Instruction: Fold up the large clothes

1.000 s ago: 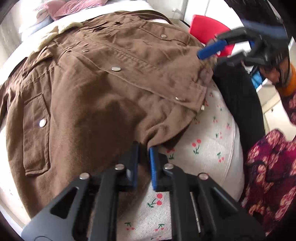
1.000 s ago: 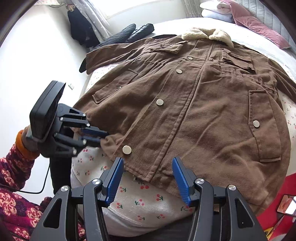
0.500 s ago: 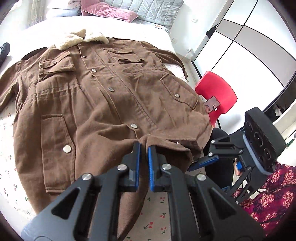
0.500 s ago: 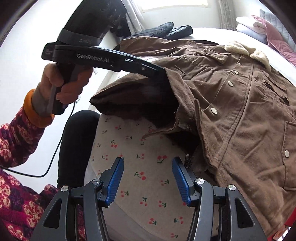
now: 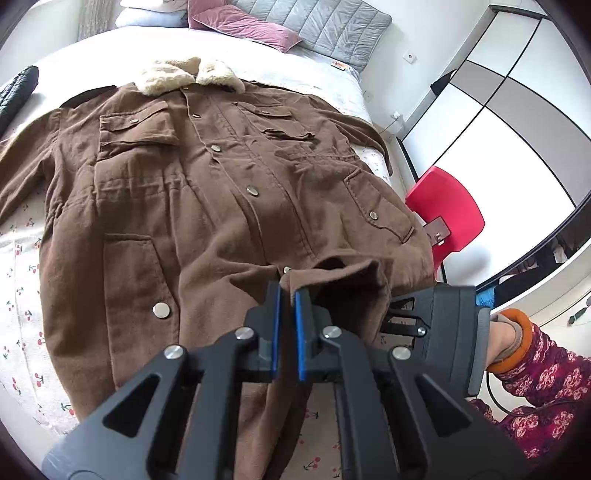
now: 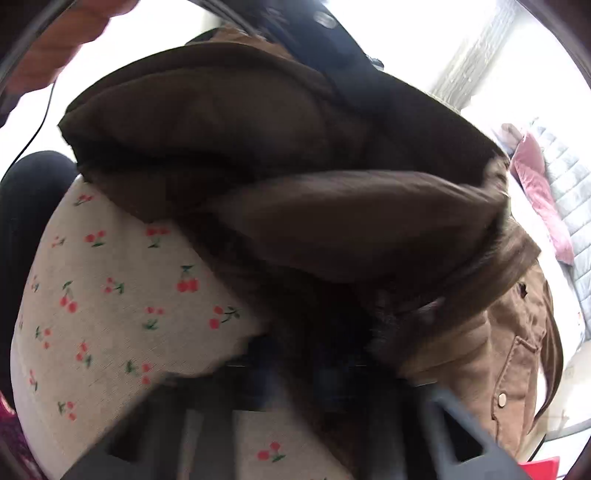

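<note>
Right wrist view blurred: right gripper (image 6: 306,373) closed, buried under coat (image 6: 332,229) hem; left gripper (image 5: 287,295) pinching hem.

Red chair (image 5: 448,206) beside the bed. Pink pillow (image 5: 243,27) and grey quilted cushion (image 5: 332,29) at the head. Cherry-print sheet (image 6: 110,295) underneath.

Both wrist views downward, sharing the coat (image 5: 207,206).

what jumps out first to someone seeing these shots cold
A big brown coat with a fleecy cream collar fills the cherry-print bed. The left gripper pinches its lifted hem at the near edge. A red chair stands right of the bed.
</note>
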A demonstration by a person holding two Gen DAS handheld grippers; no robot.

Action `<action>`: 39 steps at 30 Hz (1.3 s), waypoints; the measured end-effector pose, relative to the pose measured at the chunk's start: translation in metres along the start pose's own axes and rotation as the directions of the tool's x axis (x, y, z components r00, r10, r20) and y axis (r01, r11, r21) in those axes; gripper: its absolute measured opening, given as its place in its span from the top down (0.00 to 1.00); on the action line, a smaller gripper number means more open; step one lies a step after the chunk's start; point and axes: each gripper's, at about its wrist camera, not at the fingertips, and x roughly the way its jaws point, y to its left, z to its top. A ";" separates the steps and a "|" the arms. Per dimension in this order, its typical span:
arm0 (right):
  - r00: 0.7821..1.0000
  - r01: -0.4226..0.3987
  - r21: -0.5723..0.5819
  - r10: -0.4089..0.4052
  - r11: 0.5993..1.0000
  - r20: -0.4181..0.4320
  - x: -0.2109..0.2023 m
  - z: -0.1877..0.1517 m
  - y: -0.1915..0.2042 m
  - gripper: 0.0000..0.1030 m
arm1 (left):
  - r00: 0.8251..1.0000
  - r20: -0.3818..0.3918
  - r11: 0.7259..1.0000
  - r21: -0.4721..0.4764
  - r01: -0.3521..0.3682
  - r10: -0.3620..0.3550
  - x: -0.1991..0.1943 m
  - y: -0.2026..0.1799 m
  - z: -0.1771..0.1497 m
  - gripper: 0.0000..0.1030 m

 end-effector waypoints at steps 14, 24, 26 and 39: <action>0.932 -0.362 0.142 0.356 0.921 0.063 -0.123 -0.051 -0.069 0.94 | 0.968 0.057 0.969 -0.014 -0.246 0.246 -0.061 0.036 -0.047 0.40; 0.984 -0.177 0.624 0.148 0.761 0.098 -0.142 -0.164 -0.200 0.47 | 0.988 -0.067 0.937 -0.313 -0.153 0.139 -0.062 0.117 -0.115 0.37; 0.990 -0.139 0.699 0.118 0.702 0.078 -0.141 -0.197 -0.220 0.46 | 0.993 -0.075 0.930 -0.352 -0.108 0.087 -0.058 0.122 -0.124 0.37; 0.881 -0.412 0.879 0.353 0.241 0.317 -0.038 -0.305 -0.252 0.50 | 0.989 -0.041 0.864 -0.493 0.106 -0.145 -0.032 0.119 -0.138 0.65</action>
